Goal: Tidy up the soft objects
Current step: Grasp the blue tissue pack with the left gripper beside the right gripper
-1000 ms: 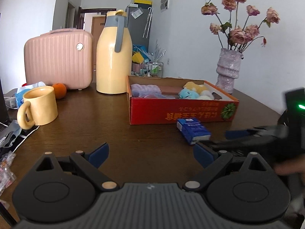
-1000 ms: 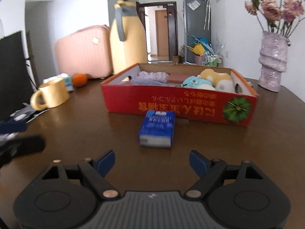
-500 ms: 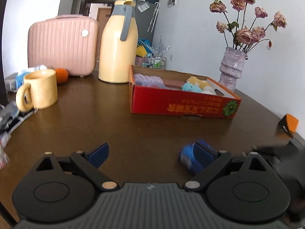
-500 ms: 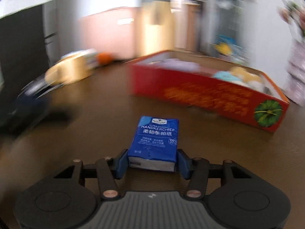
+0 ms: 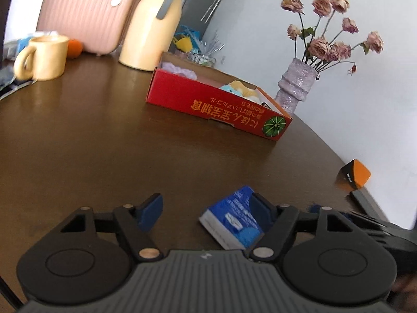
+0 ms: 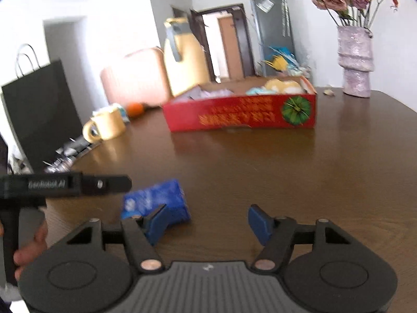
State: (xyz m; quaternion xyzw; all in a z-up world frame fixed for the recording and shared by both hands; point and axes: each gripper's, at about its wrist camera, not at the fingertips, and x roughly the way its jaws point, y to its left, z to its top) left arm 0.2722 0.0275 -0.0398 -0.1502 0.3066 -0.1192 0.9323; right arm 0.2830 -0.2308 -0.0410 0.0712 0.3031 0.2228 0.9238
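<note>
Dark wooden table [image 5: 104, 135]: blue tissue pack [image 5: 234, 220] lying free before red carton [image 5: 216, 104]; left gripper [image 5: 206, 212] and right gripper [image 6: 208, 223] both spread wide, empty

Bare table [image 5: 109, 135] before red box [image 5: 208, 104]

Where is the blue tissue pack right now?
The tissue pack lies on the table, well short of the red box. In the left wrist view it sits by the right finger of the open left tongs; the right tongs are open too.
</note>
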